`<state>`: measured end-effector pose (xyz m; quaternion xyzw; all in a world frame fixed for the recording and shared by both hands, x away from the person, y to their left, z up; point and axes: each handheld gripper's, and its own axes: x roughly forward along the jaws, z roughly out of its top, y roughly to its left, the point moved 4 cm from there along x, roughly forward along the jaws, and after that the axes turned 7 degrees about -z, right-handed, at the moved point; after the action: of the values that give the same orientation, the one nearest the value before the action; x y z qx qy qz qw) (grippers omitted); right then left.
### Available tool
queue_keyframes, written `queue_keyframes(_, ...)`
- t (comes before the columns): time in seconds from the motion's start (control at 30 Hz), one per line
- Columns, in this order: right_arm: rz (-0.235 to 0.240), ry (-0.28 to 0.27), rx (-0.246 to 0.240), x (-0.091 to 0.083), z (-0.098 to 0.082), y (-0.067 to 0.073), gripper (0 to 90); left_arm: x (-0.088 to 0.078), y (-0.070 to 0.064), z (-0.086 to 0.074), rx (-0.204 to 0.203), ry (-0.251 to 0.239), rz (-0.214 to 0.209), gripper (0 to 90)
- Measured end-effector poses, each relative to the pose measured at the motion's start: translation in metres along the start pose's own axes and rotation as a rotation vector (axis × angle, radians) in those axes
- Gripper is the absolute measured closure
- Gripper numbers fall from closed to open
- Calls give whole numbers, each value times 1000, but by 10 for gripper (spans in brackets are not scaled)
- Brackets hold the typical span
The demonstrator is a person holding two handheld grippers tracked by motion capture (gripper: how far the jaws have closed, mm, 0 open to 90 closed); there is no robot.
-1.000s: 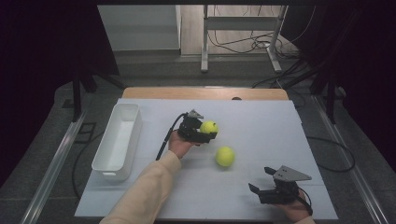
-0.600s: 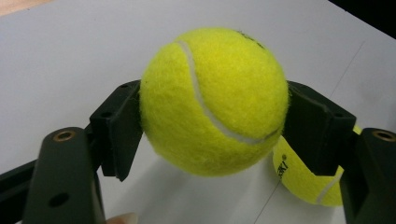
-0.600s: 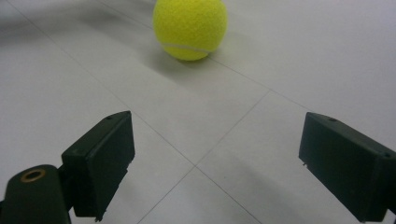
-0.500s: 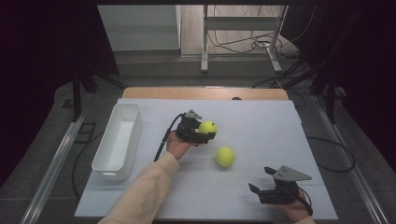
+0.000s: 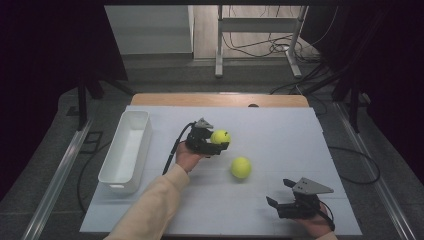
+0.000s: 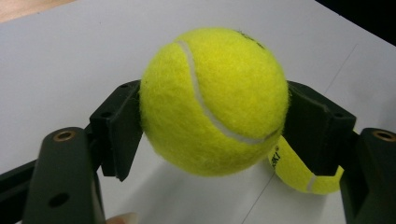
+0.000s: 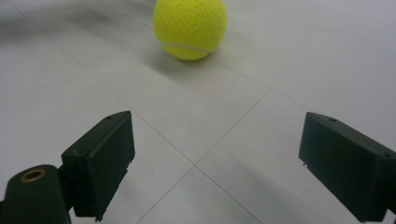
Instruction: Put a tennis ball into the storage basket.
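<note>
Yellow ball is clamped in my left gripper, lifted; next I carry it to the bin, while the right gripper waits wide open.

Overhead view; two close jaw-level views

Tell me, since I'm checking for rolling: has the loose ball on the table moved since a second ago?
No. The loose ball lies at the same place relative to the white bin and the table's edges.
</note>
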<state>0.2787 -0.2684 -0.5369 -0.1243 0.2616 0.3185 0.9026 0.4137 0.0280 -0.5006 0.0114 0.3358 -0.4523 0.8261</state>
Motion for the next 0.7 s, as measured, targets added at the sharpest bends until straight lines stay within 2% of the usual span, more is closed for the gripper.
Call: queue_keyframes(0.7,-2,2,1,0,0,0,108,-18,-3,-3,-12,-23,-7,265)
